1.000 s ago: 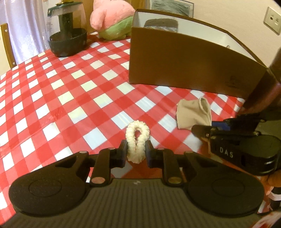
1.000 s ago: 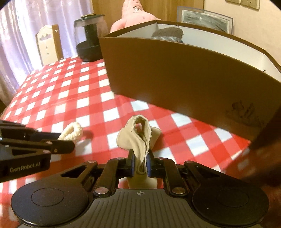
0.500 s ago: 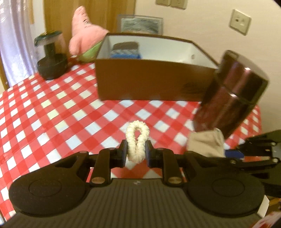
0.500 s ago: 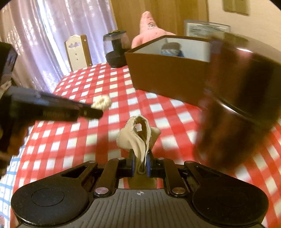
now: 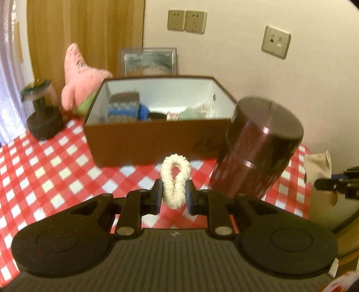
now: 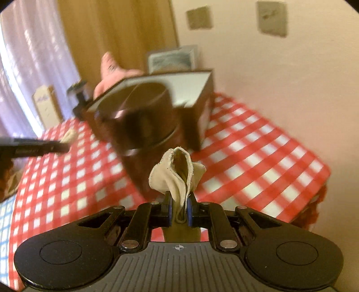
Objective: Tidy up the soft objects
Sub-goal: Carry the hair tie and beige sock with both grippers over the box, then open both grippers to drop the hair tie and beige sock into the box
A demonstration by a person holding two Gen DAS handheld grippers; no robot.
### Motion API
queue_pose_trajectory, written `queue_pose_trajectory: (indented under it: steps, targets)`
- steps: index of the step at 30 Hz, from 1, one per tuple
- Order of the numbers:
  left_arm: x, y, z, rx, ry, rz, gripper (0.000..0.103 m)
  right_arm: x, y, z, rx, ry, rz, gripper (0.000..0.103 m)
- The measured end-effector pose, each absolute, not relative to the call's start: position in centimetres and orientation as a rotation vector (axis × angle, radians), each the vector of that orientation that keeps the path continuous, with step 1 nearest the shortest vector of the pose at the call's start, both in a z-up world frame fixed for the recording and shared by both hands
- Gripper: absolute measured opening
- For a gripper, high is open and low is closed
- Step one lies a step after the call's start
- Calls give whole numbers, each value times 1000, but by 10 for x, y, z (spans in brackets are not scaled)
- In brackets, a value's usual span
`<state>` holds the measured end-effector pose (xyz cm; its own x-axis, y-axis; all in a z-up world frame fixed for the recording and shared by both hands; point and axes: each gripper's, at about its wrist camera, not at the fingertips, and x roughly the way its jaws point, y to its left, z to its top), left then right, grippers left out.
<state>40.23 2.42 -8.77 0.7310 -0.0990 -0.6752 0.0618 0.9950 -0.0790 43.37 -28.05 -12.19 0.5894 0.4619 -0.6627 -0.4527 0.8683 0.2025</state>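
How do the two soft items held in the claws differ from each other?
The scrunchie is a cream, ruffled closed loop; the cloth is smooth beige fabric with stitched edges, folded into a pouch shape. The scrunchie sits in the left claw, whose jaws stand wider; the cloth sits in the right claw, pinched thin. Both are pale, soft, and held clear of the checked table.

i'm looking into a home dining corner. the table [image 5: 44, 170] wears a red-and-white checked cloth, a pink plush star [image 5: 78, 76] leans by a wooden door [image 5: 89, 33], and a framed picture [image 5: 149, 60] stands against a cream wall with sockets [image 5: 186, 21]. sheer purple curtains [image 6: 27, 67] and a small painted chair back [image 6: 47, 105] sit at the window side.
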Motion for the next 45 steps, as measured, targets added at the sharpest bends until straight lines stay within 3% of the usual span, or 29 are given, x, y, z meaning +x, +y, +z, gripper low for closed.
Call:
queue_pose_trajectory:
  steps: [16, 33, 45]
  targets:
    - [509, 9, -34, -42, 622, -83, 19, 581, -274, -64, 182, 690, 626, 13]
    - [661, 8, -76, -50, 780, -89, 20, 732, -192, -119, 147, 837, 701, 13]
    - [703, 7, -80, -41, 793, -58, 55, 762, -176, -130, 185, 846, 684, 13]
